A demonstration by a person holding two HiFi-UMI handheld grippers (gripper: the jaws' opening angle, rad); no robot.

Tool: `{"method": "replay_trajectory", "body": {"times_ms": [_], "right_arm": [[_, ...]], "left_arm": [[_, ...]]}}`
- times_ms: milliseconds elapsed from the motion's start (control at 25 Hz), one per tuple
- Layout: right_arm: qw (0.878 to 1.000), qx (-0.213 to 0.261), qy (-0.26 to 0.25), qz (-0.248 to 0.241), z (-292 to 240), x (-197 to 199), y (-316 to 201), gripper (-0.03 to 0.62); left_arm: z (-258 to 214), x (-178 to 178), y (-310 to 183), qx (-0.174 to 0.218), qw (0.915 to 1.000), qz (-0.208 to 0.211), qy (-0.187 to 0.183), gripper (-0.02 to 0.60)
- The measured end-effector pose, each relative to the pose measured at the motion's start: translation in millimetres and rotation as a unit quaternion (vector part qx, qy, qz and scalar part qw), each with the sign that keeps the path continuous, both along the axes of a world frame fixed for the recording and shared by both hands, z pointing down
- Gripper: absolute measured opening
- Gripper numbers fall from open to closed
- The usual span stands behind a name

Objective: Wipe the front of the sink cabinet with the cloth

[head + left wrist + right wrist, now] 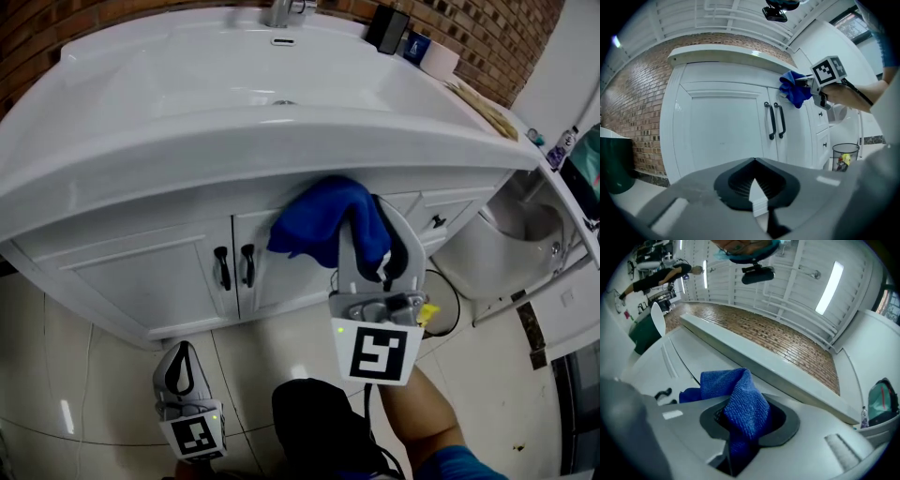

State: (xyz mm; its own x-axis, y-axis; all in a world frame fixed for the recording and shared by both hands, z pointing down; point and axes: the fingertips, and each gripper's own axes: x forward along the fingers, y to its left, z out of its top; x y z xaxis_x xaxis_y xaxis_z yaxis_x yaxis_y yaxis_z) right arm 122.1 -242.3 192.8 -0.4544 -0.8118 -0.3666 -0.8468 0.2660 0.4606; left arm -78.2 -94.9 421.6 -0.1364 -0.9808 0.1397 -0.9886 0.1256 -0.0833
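The white sink cabinet (141, 272) has two doors with black handles (234, 267) at the middle. My right gripper (375, 225) is shut on a blue cloth (323, 220), which is bunched against the top of the cabinet front just under the basin rim, right of the handles. In the right gripper view the cloth (740, 401) spills out from between the jaws toward the cabinet (689, 357). My left gripper (183, 352) hangs low over the floor, shut and holding nothing. In its own view it faces the doors (722, 136) and sees the cloth (794, 89) at the upper right.
The wide white basin (234, 103) overhangs the cabinet, with a tap (286, 11) at the back. A toilet (511, 234) stands to the right. A wire bin (843, 157) sits on the tiled floor, right of the cabinet. A brick wall and a green bin (614, 164) are at the left.
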Motion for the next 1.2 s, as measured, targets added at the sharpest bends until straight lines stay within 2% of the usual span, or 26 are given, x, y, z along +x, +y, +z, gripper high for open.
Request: {"method": "replay_trajectory", "body": {"times_ms": [280,440,600,920,1080,1200], "right_arm": [[0.994,-0.014,-0.034,0.1,8,99,-47,0.107],[0.99,-0.034,-0.044,0.132,20,132,-64,0.107],[0.987,-0.049,-0.046,0.144,31,153,-71,0.107],[0.99,-0.049,-0.058,0.123,26,145,-57,0.107],[0.993,-0.03,-0.073,0.085,9,117,-33,0.107],[0.995,-0.019,-0.084,0.042,-6,86,-11,0.108]], "left_arm": [[9,13,-9,-0.008,0.9999,0.013,-0.004,0.006],[13,19,-13,-0.014,0.9996,0.021,-0.015,0.006],[12,24,-16,-0.012,0.9994,0.026,-0.017,0.006],[7,21,-12,-0.004,0.9993,0.022,-0.029,0.006],[-1,12,-8,0.008,0.9995,0.012,-0.027,0.006],[-13,5,-3,0.019,0.999,0.005,-0.04,0.006]]}}
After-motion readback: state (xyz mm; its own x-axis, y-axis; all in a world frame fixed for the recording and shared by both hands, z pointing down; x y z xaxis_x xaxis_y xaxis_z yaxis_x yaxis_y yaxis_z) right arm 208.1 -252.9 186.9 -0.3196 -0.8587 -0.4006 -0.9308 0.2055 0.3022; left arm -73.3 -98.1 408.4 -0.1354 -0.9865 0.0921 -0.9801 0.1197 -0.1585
